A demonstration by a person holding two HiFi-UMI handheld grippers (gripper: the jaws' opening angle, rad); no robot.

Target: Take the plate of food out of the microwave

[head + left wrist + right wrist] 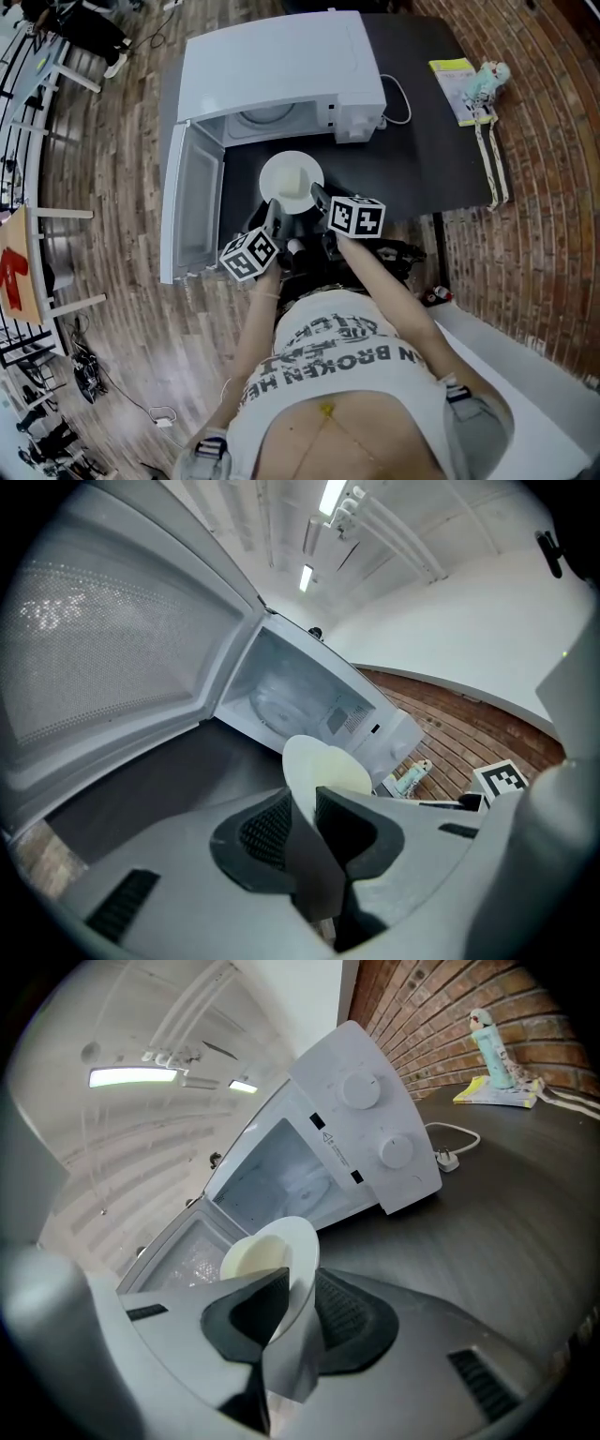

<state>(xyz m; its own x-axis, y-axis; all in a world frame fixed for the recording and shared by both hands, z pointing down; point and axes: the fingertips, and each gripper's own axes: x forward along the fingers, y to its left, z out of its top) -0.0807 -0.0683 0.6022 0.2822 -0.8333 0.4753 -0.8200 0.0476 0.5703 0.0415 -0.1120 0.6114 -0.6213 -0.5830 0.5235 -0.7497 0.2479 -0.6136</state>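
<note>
Head view: round white plate (292,178) w/ pale food, outside the white microwave (281,75), just in front of its open cavity, over the dark worktop (441,141). Near rim taken by left hand-held gripper (274,217) & right hand-held gripper (319,200).
Left gripper view: jaws narrow, clamped on plate edge; microwave door (112,639) swung open at left.
Right gripper view: jaws likewise pinching the rim.
</note>
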